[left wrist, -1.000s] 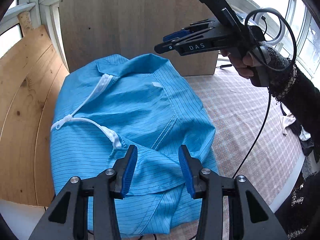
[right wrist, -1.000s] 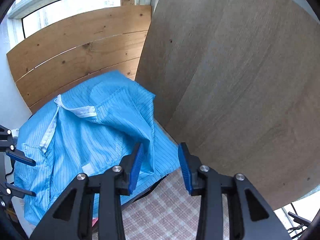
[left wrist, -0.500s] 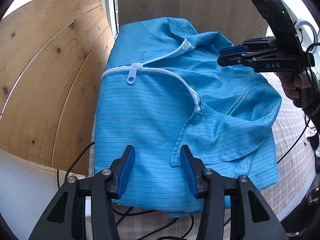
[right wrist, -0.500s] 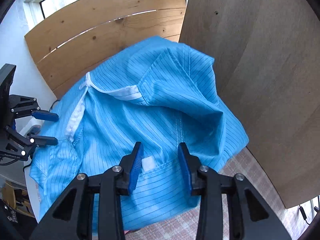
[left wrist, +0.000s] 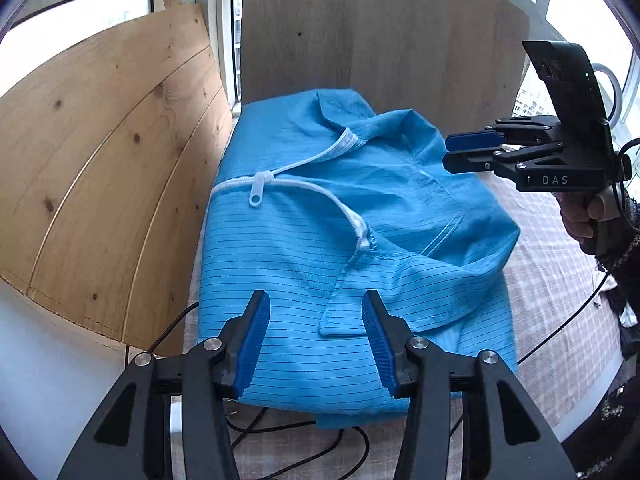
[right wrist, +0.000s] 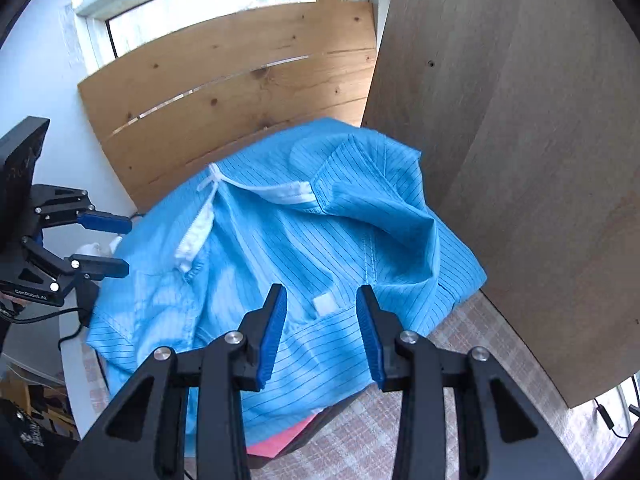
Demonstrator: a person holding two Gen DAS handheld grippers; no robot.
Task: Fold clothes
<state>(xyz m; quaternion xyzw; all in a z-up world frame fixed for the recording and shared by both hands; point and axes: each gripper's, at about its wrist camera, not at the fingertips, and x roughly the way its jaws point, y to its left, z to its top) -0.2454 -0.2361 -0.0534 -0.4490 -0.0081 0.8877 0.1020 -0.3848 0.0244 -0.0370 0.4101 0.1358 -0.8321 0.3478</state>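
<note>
A light-blue pinstriped jacket [left wrist: 320, 240] with a white zipper [left wrist: 280, 178] lies loosely bundled on the checked table. My left gripper [left wrist: 314, 298] hovers over its near hem and a folded flap. Its jaws are opening and the pads touch no cloth. In the right wrist view the jacket [right wrist: 280, 248] fills the middle, and my right gripper [right wrist: 320, 290] stands open above a small white label [right wrist: 325, 304], gripping nothing. Each gripper also shows from the other camera: the right gripper [left wrist: 447, 152] over the jacket's far right side, the left gripper [right wrist: 127, 245] at its left edge.
A pine plank panel [left wrist: 100, 180] leans along the left and a grey-brown board [left wrist: 380, 40] stands behind the jacket. Black cables [left wrist: 280, 440] trail under the near hem. Checked tablecloth [left wrist: 560, 280] lies to the right. Something pink [right wrist: 276, 440] pokes out beneath the jacket.
Both grippers have swung in over the jacket, the left toward its near hem and the right from the board's edge onto the label. The left jaws stand slightly wider.
</note>
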